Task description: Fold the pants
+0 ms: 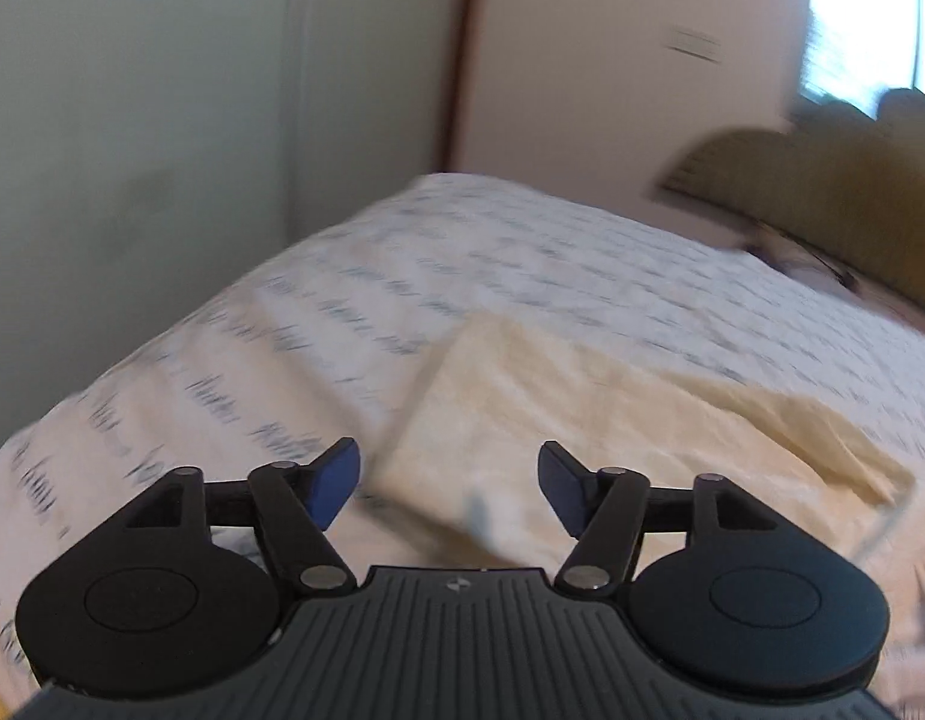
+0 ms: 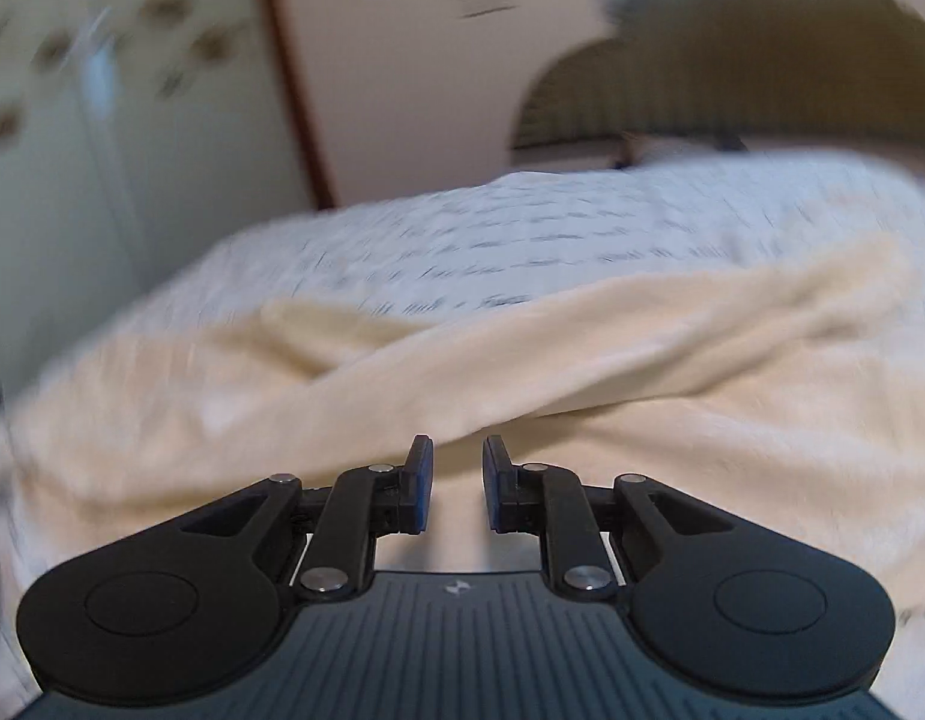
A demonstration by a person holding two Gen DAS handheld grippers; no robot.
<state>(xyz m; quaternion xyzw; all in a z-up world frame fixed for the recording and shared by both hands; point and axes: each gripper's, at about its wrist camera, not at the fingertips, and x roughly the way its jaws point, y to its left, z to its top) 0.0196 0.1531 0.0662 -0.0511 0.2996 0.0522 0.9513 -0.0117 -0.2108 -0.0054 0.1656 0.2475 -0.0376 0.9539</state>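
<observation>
Both views are blurred. My left gripper (image 1: 449,483) hangs above the bed with its two blue-padded fingers (image 1: 336,483) spread wide apart and nothing between them. Directly ahead of and below those fingers lie the cream-coloured pants (image 1: 582,414), spread on the bed cover (image 1: 462,258), a white sheet with rows of small dark marks. One straight edge of the pants runs away from the gripper, up and to the right, ending in a corner just beyond my left finger; the rest of the cloth stretches off to the right of the gripper. Farther ahead and to the right stands an olive-brown headboard (image 1: 822,180), with a bright window (image 1: 864,12) above it. My right gripper (image 2: 456,483) has its fingers (image 2: 420,483) drawn near to each other with a narrow gap left between them, and I see no cloth caught in that gap. The pants (image 2: 522,354) fill the space ahead of and beneath this gripper, one leg lying as a long fold that crosses from lower left to upper right. Beyond the pants comes the patterned bed cover (image 2: 522,222), then the headboard (image 2: 732,84) to the upper right.
</observation>
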